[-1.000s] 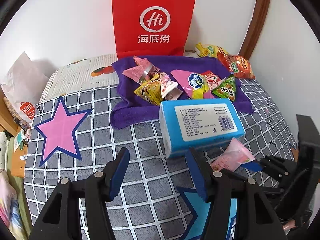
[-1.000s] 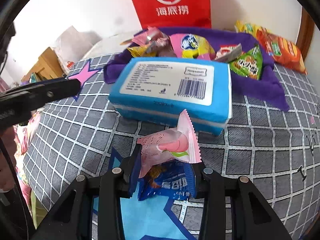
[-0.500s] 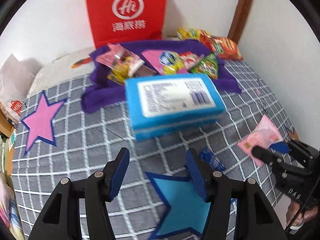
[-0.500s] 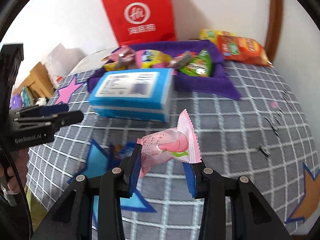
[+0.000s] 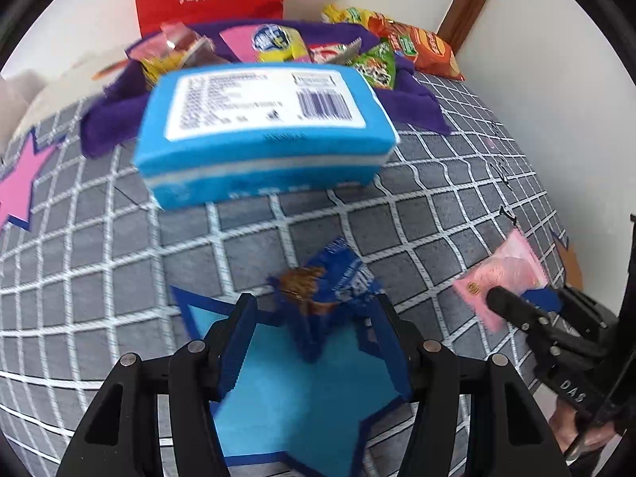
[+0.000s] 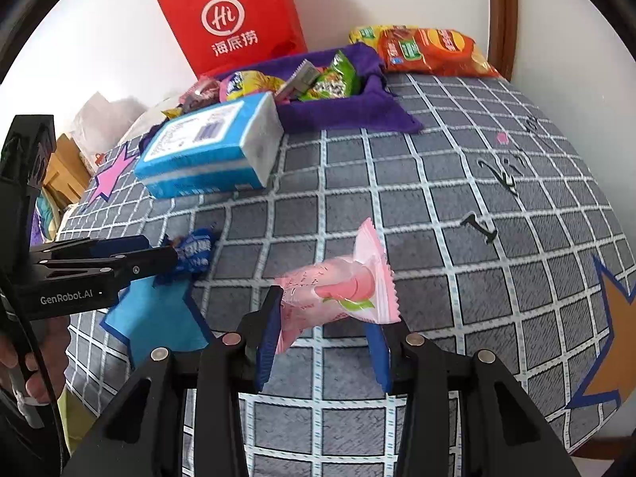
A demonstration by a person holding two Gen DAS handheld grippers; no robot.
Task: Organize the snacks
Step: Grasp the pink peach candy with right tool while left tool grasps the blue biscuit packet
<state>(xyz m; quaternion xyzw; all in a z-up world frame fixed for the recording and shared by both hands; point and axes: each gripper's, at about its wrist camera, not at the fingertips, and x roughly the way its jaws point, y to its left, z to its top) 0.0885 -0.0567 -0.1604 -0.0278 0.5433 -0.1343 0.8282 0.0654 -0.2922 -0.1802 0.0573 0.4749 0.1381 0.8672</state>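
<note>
Both wrist cams low over bed, facing wall; share blue box (image 5: 262, 131) (image 6: 210, 151).

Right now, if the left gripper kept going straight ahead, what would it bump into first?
The left gripper would likely meet the blue snack packet lying between its fingers first. Beyond that sits the blue tissue pack, though depth is hard to judge.

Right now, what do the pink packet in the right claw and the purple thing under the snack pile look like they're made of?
Pink packet: apparently thin plastic film, glossy and partly see-through, with a zigzag crimped end seal.
Purple thing: seemingly soft cloth, perhaps fleece or towelling; matte and fuzzy, lying in limp folds with a drooping corner on the checked cover.
</note>
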